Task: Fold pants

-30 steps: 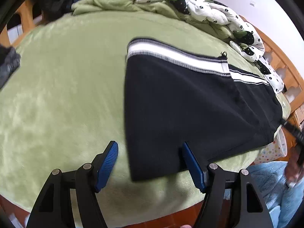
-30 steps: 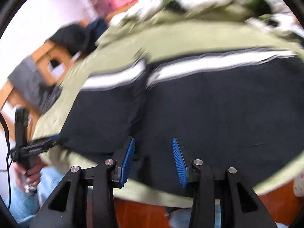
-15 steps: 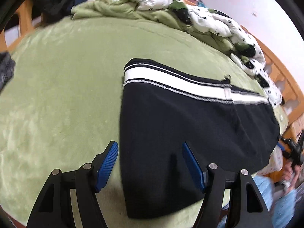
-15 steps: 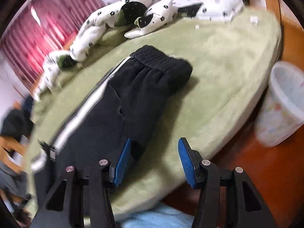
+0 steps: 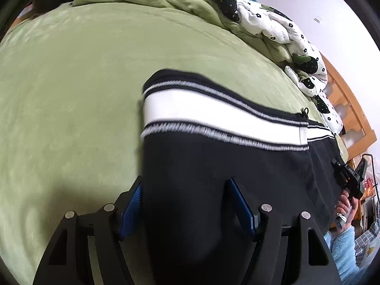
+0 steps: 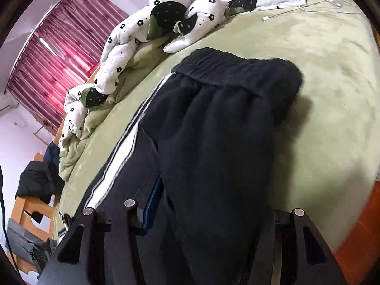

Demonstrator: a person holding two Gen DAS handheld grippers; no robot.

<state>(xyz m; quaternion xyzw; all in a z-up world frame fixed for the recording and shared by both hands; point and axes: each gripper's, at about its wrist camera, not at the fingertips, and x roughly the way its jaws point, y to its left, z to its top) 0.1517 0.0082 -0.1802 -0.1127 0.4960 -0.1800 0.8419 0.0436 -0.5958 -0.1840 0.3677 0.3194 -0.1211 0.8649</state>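
Black pants [image 5: 213, 166] with a white side stripe [image 5: 213, 116] lie folded on the green bed cover [image 5: 71, 95]. My left gripper [image 5: 187, 204] is open, its blue pads on either side of the pants' near hem end, with cloth between the jaws. In the right wrist view the pants [image 6: 213, 130] show their elastic waistband [image 6: 237, 68] at the far end. My right gripper [image 6: 209, 204] is open around the near waist part; the cloth covers its right finger and only the left blue pad [image 6: 152, 197] shows.
A white flower-print quilt [image 5: 273, 23] and a green blanket are heaped along the far side of the bed [image 6: 142, 47]. A charger cable [image 6: 308, 2] lies at the far right. Dark clothes [image 6: 38, 178] hang on a wooden frame to the left. The bed edge is near me.
Both grippers have moved forward and down onto the pants, so the cloth now lies between their open jaws. The right gripper swung from the leg toward the waistband end.
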